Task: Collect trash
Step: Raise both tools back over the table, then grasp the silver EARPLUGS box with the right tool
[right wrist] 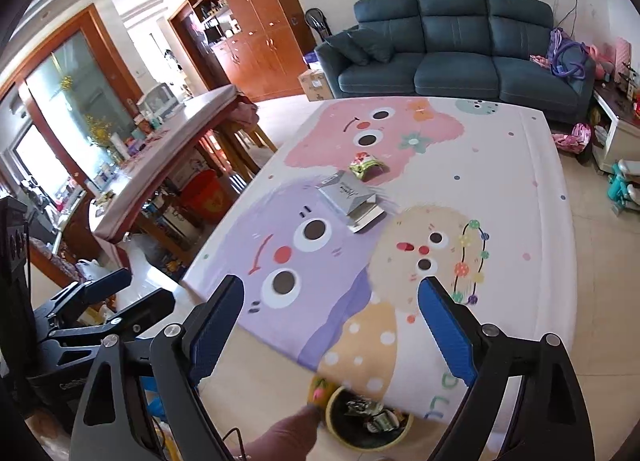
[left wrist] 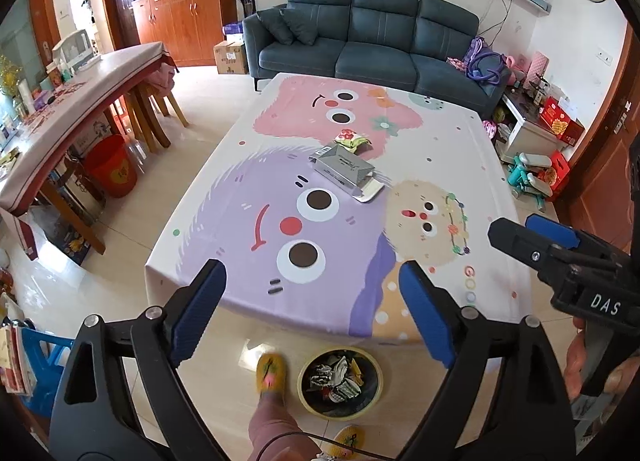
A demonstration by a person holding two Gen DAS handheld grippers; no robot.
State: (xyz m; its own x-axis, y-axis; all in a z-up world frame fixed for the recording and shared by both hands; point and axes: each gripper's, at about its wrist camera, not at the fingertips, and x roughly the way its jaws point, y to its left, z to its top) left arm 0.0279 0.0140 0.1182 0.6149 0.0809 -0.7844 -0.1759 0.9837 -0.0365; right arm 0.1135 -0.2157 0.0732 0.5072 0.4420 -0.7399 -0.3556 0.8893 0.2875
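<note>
Down in my floor bin (left wrist: 340, 385) lies trash already, both my tongs, left (left wrist: 312, 309) and right (right wrist: 332, 325), gape empty, and a grey box (left wrist: 346, 173) and snack wrapper (left wrist: 352, 139) wait on the table (left wrist: 460, 149).

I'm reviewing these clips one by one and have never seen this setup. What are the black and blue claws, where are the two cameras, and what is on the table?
There is no robot. A person holds a hand-operated gripper in each hand, and each carries a fisheye camera looking forward along its two blue-padded fingers. One picture comes from the left gripper, the other from the right gripper. Both are open and hold nothing.

On the table with the cartoon-monster tablecloth lie two pieces of trash: a flattened grey cardboard box and, just beyond it, a small crumpled green and red wrapper. On the floor at the near edge, beside the person's yellow slipper, stands a round yellow-rimmed bin that already holds crumpled scraps.
</note>
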